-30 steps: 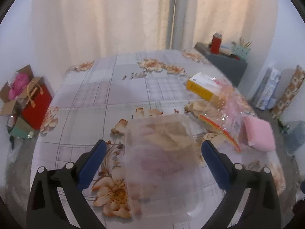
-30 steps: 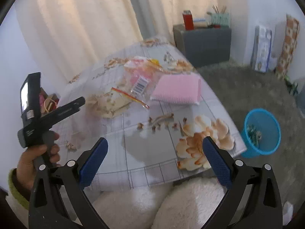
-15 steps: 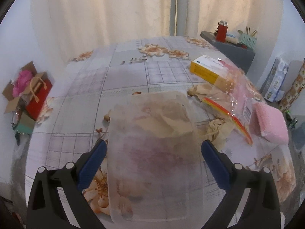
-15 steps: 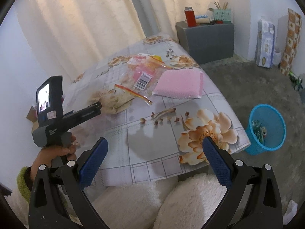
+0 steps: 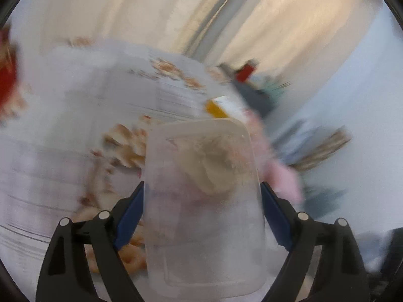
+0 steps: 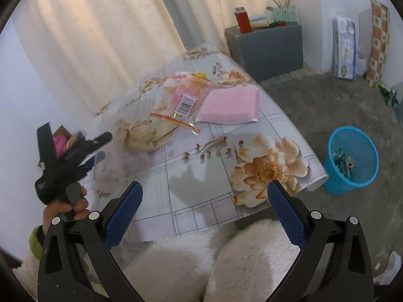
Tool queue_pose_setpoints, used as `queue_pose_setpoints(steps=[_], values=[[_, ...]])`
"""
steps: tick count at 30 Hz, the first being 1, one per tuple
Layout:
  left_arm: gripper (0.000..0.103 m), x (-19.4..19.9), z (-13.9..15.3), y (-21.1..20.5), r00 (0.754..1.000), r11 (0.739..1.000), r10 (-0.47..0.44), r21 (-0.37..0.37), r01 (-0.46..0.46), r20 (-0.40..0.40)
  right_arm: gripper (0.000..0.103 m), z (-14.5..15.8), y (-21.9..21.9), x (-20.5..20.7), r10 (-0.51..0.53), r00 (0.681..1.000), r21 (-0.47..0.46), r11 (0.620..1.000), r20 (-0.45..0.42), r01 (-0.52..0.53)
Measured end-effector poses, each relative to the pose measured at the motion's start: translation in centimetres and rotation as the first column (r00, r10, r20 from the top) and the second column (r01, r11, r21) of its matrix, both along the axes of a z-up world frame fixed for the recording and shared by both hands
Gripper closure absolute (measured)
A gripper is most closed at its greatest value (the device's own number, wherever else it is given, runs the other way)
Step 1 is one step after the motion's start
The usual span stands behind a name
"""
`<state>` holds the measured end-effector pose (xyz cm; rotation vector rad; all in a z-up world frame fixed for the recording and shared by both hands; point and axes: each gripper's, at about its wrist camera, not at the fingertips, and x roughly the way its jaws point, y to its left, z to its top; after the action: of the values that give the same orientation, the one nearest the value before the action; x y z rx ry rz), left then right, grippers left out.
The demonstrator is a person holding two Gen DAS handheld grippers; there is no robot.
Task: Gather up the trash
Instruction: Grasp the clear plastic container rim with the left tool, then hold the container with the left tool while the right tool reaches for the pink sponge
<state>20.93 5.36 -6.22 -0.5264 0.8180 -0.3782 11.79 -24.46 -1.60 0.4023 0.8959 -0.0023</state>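
My left gripper (image 5: 202, 209) is shut on a clear plastic container (image 5: 204, 201) with crumpled paper inside, held above the floral table; this view is blurred by motion. In the right wrist view the left gripper (image 6: 100, 148) and the faint container (image 6: 110, 166) hang over the table's left side. My right gripper (image 6: 204, 209) is open and empty, above the table's near edge. On the table lie a crumpled brown paper bag (image 6: 146, 134), a clear zip bag (image 6: 185, 100), a pink pack (image 6: 230, 105) and small dried scraps (image 6: 214, 147). A blue trash basket (image 6: 351, 159) stands on the floor at right.
The floral tablecloth (image 6: 201, 183) covers the table. A white fluffy cushion (image 6: 226, 259) lies under my right gripper. A grey cabinet (image 6: 267, 47) with a red can stands at the back. Boxes lean on the right wall. A yellow box (image 5: 224, 105) lies on the table.
My left gripper has lifted the container and swung fast to the right, blurring its view. The right gripper has stayed open, shifting slightly.
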Motion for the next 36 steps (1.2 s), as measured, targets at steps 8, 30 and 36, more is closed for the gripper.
queue_pose_setpoints(steps=[8,30,36], values=[[0.017,-0.2,-1.4,3.9,1.0,0.985,0.011,-0.172,-0.008,0.018,0.008,0.1,0.2,0.2,-0.002,1.0,0.006,1.0,-0.008,0.002],[0.006,-0.6,-1.6,6.3,0.996,0.996,0.086,0.011,-0.086,0.019,0.008,0.2,1.8,-0.4,0.009,1.0,-0.005,1.0,-0.02,-0.009],[0.006,-1.0,-1.1,6.9,0.993,0.993,0.102,0.05,-0.105,0.053,0.008,0.2,1.9,-0.4,0.014,1.0,-0.003,1.0,-0.021,-0.014]])
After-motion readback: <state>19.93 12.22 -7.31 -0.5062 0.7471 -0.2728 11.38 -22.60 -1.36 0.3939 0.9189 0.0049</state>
